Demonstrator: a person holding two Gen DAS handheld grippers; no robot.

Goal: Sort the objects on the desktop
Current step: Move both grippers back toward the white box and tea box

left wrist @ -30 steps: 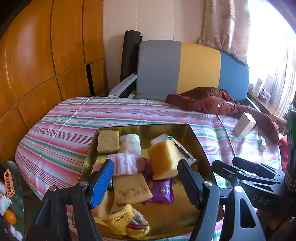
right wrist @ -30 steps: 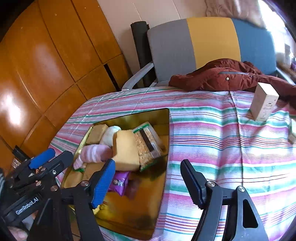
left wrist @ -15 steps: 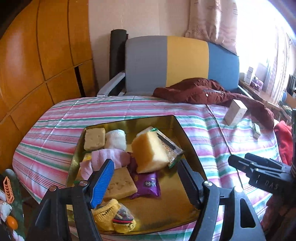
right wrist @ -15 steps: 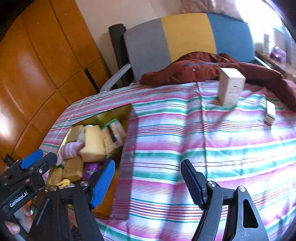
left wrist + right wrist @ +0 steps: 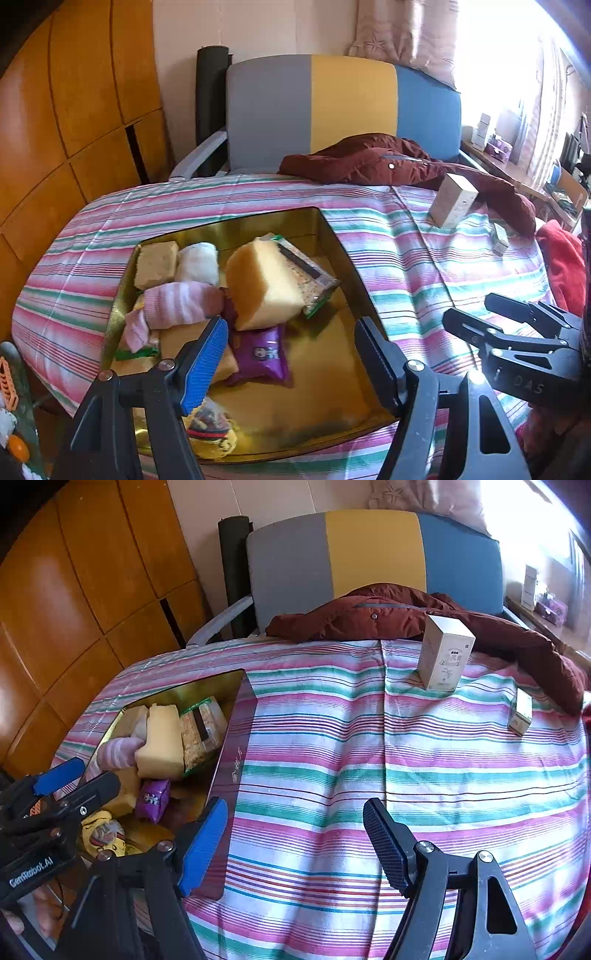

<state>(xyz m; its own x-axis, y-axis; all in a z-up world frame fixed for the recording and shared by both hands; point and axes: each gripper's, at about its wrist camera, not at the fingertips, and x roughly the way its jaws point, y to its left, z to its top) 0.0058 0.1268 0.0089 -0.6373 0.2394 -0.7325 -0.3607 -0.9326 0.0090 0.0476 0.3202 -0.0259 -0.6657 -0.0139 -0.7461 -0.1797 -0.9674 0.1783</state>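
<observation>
We are hovering both grippers over the striped tabletop (image 5: pixel 369 738) with nothing picked yet: the left gripper (image 5: pixel 288 354) is holding its jaws wide and empty above the gold tray (image 5: pixel 332 391), while the right gripper (image 5: pixel 295 834) is opening its jaws over bare cloth beside the tray, nothing between them. The tray is carrying a yellow sponge (image 5: pixel 262 284), a snack packet (image 5: pixel 310 277), a pink sock (image 5: pixel 177 304), a purple wrapper (image 5: pixel 262 354) and more, while a tall white box (image 5: pixel 445 657) is standing well apart. We are judging that the next move calls for choosing one item and lowering onto it.
</observation>
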